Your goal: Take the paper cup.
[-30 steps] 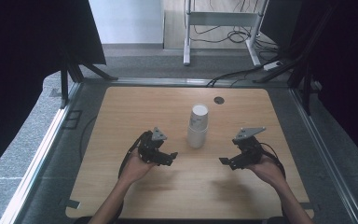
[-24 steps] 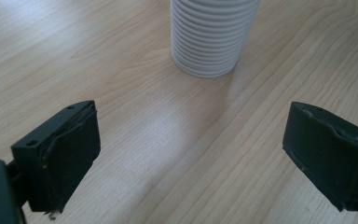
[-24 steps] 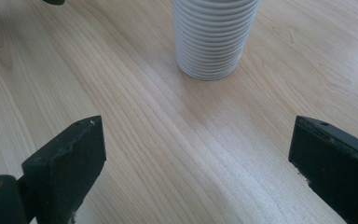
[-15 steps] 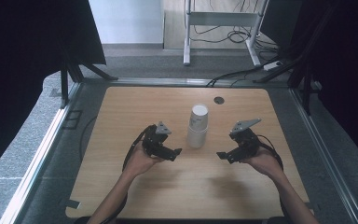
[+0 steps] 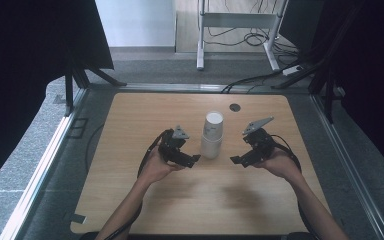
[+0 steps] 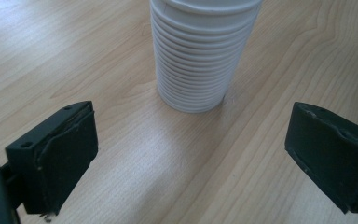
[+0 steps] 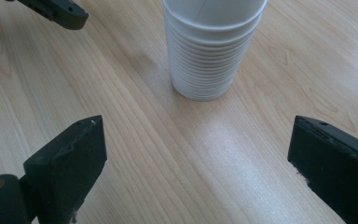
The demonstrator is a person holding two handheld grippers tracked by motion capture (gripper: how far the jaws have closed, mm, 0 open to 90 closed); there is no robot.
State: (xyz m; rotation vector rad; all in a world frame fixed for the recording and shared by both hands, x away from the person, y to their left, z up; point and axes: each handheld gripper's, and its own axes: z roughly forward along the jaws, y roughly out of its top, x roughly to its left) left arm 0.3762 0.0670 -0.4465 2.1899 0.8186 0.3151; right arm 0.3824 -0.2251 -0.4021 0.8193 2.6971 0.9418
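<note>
A stack of white paper cups (image 5: 213,135) stands upright near the middle of the wooden table (image 5: 145,112), between the two grippers and touching neither. The stack is a tapered cylinder, mouth upward and wider there, and its wall is banded with many thin rolled rims nested close together, which give it a finely ribbed look in both gripper views (image 6: 199,56) (image 7: 209,49). The surface is matte and smooth; a faint seam runs down inside the topmost cup.

The left gripper (image 5: 192,161) sits just beside the stack on its left, held in the person's left hand (image 5: 155,167). Its jaws have just been moving, widening and then narrowing a little, and they stand wide apart with nothing between them but bare table; the pads are blocky black slabs, slightly frayed at the edges. The right gripper (image 5: 236,160) is near the stack on the other side, in the right hand (image 5: 277,165), jaws likewise spread wide and empty, with the same squared, dull black pads. Each gripper carries a grey three-cornered plate on top.

The table is pale wood-grain laminate with rounded corners. A small dark round spot (image 5: 235,107), perhaps a cable hole, lies beyond the stack.
</note>
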